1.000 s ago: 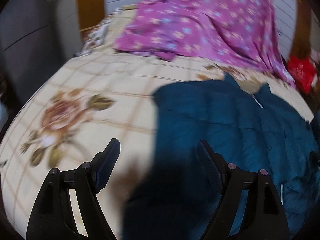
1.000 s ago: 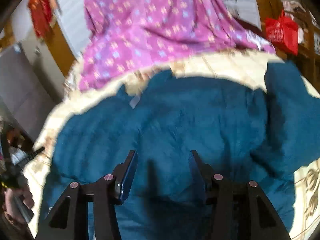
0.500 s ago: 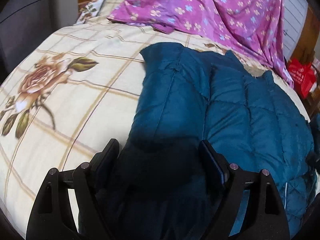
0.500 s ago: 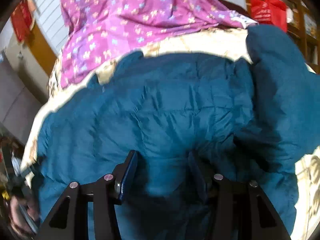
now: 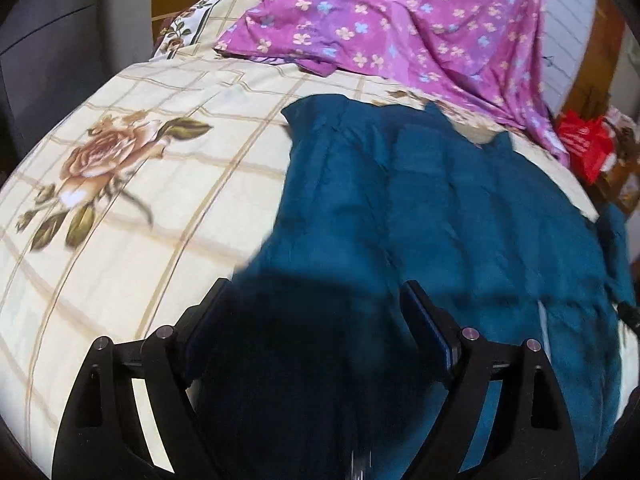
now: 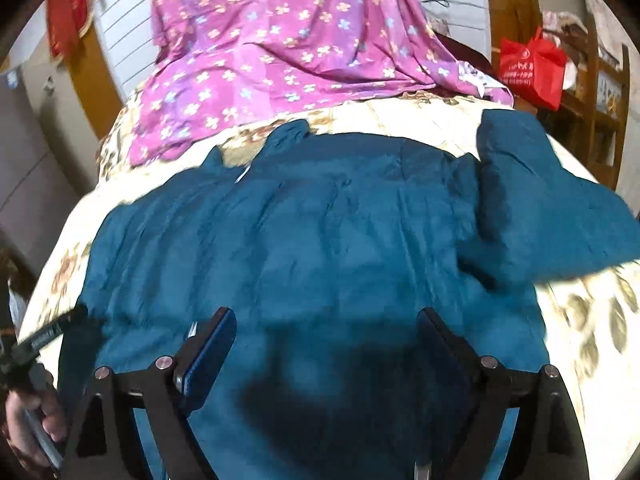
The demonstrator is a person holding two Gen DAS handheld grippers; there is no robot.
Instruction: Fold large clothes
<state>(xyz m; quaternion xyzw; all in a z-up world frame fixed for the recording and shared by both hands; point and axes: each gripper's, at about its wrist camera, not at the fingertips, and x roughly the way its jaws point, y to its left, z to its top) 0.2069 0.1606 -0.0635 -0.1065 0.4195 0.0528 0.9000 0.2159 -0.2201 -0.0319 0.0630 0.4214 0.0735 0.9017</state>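
Note:
A teal quilted jacket (image 5: 460,216) lies spread on the bed, its left sleeve folded in along its side. In the right wrist view the jacket (image 6: 320,232) fills the middle, and one sleeve (image 6: 540,208) sticks out to the right. My left gripper (image 5: 314,286) stands wide open over the jacket's near left edge, with shadowed fabric below the gap. The jaws of my right gripper (image 6: 326,314) are opening over the jacket's near hem; fabric lies between them and the pads do not press on it.
The bed has a cream checked cover with rose prints (image 5: 108,156). A purple flowered sheet (image 5: 400,20) is heaped at the far end. A red bag (image 6: 532,68) hangs by wooden shelves at the right. A hand (image 6: 28,408) holds the other gripper's handle at the left edge.
The right jaws have spread from half closed to wide. My left gripper has come from over bare bed cover to over the jacket's left edge. The folded sleeve now lies along the jacket's side.

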